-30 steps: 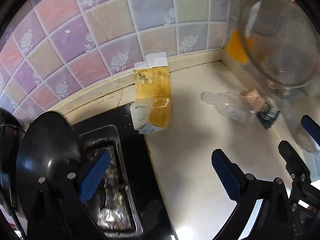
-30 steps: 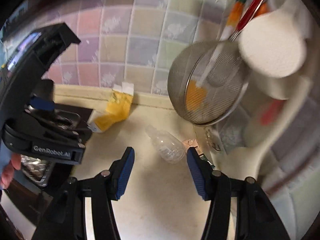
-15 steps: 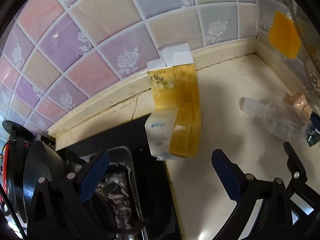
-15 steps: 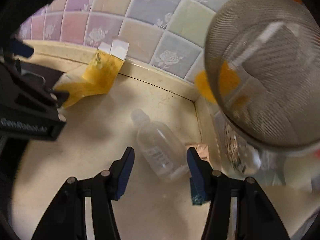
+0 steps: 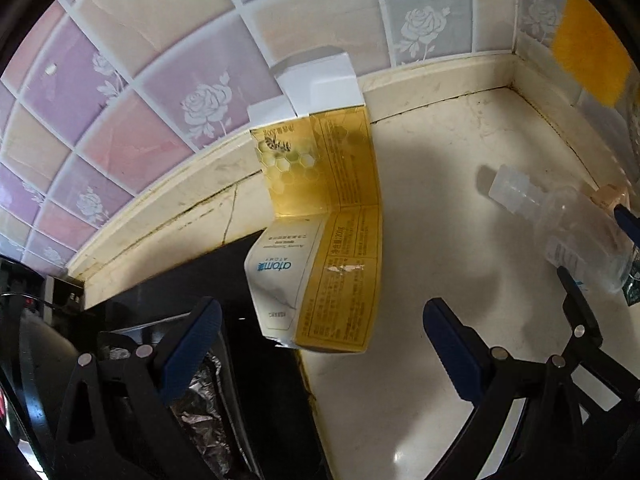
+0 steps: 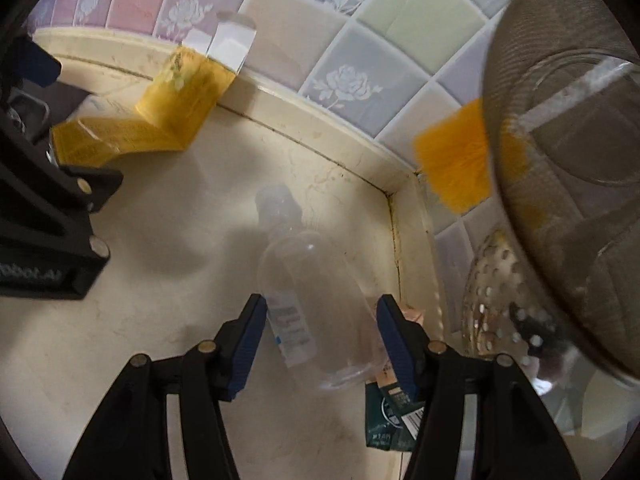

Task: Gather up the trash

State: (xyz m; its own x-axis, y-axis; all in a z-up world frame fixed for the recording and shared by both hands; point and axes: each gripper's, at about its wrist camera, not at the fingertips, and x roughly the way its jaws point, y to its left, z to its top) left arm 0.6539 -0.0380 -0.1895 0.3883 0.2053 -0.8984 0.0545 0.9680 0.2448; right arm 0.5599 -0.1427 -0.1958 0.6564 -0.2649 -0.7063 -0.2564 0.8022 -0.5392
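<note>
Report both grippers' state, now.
Left gripper: open, holding nothing.
Right gripper: jaws opening, straddling the clear bottle, not gripping.

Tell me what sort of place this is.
Most likely a home kitchen counter beside a stove: rose-patterned wall tiles behind a cream countertop, a black cooktop with foil lining, and a mesh strainer hanging nearby.

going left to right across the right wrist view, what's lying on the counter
yellow carton → clear plastic bottle → dark green packet → perforated metal ladle
</note>
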